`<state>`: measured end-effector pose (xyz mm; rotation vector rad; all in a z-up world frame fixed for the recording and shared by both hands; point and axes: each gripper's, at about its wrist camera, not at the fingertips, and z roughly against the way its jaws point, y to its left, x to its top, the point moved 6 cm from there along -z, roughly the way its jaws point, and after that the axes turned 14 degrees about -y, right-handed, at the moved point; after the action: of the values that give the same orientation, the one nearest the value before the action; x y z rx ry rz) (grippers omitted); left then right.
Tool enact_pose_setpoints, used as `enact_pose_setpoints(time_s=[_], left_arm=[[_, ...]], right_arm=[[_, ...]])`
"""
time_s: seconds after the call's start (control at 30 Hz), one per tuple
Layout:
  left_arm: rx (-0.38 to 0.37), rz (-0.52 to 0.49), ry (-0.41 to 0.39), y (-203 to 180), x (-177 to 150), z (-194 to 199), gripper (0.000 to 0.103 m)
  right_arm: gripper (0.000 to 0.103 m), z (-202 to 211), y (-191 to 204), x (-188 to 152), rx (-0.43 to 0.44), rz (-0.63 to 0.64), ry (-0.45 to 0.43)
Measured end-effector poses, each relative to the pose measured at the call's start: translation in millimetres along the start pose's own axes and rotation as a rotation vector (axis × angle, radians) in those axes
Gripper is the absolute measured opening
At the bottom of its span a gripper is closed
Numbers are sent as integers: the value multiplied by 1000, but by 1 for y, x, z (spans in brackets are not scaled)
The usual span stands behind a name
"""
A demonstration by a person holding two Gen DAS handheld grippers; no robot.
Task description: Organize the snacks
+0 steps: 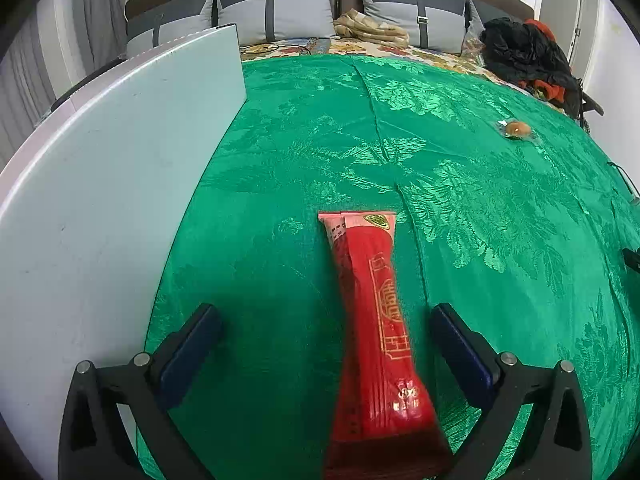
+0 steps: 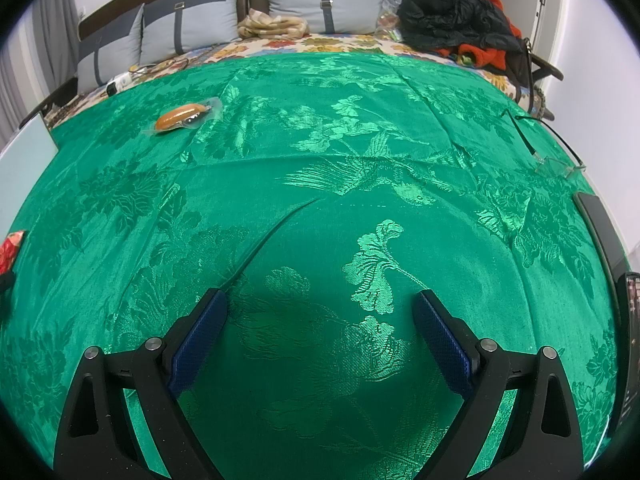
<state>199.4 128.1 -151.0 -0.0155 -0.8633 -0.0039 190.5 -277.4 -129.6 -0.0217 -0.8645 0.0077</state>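
Red snack packet lies on green cloth, uncontained.

Both cameras sit just behind their grippers, tilted steeply down and close over the green cloth, facing the pillows. The left gripper view and the right gripper view share the wrapped sausage far ahead.

Green brocade cloth – red snack packet at centre; wrapped bun far right of it.
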Motion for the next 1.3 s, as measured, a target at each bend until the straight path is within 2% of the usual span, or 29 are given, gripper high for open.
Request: enact_pose_setpoints(time_s=[0.1, 0.13, 0.17, 0.2, 0.3, 0.37, 0.43, 0.47, 0.53, 0.67, 0.8, 0.87, 0.9, 0.93, 0.97, 1.0, 1.07, 1.13, 1.3], left_arm=[[0, 0, 0, 0, 0, 0, 103], [-1, 1, 0, 0, 0, 0, 103], [-1, 1, 0, 0, 0, 0, 103], [0, 0, 0, 0, 0, 0, 103], [0, 0, 0, 0, 0, 0, 103], [0, 0, 0, 1, 0, 0, 103], [-1, 0, 0, 0, 0, 0, 103], [-1, 0, 0, 0, 0, 0, 103], [-1, 0, 0, 0, 0, 0, 103], [-1, 0, 0, 0, 0, 0, 103], [-1, 0, 1, 0, 1, -1, 103], [-1, 0, 1, 0, 1, -1, 103], [-1, 0, 1, 0, 1, -1, 103], [0, -1, 1, 0, 1, -1, 103], [0, -1, 1, 0, 1, -1, 103], [0, -1, 1, 0, 1, -1, 103], [0, -1, 1, 0, 2, -2, 103], [-1, -1, 1, 0, 2, -2, 103], [-1, -1, 1, 0, 2, -2, 103]], right_arm=[[96, 0, 0, 0, -3, -4, 1], [96, -1, 0, 2, -5, -7, 23], [95, -4, 2, 5, -4, -10, 87], [93, -10, 5, 15, 11, -51, 161], [94, -18, 28, 62, 151, -284, 160], [94, -33, 47, 90, 203, -380, 164], [92, -61, 71, 111, 250, -473, 207], [92, -76, 80, 117, 245, -504, 228], [92, -105, 91, 124, 182, -559, 253], [92, -140, 107, 130, 70, -609, 248], [91, -157, 125, 139, -48, -479, 198], [91, -163, 133, 141, -89, -382, 181], [87, -166, 139, 140, -109, -293, 174], [80, -167, 143, 139, -130, -216, 170], [54, -165, 147, 138, -149, -131, 154], [47, -160, 155, 138, -89, -72, 111], [45, -153, 156, 133, -56, -8, 102], [45, -141, 158, 124, 28, 23, 109], [45, -93, 163, 82, 220, 206, 113]])
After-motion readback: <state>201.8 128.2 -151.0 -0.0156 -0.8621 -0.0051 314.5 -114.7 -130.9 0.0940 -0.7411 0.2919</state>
